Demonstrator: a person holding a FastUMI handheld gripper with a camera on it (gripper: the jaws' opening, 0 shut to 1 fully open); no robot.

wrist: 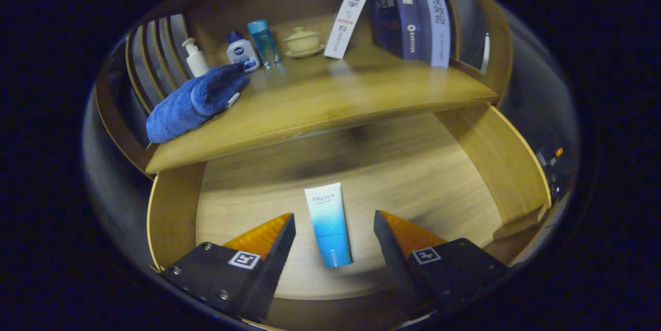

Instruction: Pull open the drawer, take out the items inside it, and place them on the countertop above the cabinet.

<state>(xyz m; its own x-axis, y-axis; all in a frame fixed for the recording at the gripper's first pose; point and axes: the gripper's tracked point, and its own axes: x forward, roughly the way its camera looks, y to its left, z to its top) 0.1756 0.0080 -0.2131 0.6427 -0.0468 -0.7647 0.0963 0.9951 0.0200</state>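
**Claw open over the tube in the drawer**

I see the drawer (170,217) pulled out under the countertop (330,104). A blue-and-white tube (328,223) lies flat on its floor, cap end toward me. My gripper (334,227) hangs spread wide, one finger on each side of the tube, neither touching it. Up on the countertop sit a blue towel (193,101), a pump bottle (195,57), two small bottles, a lidded cup (302,41) and leaning books (408,11).
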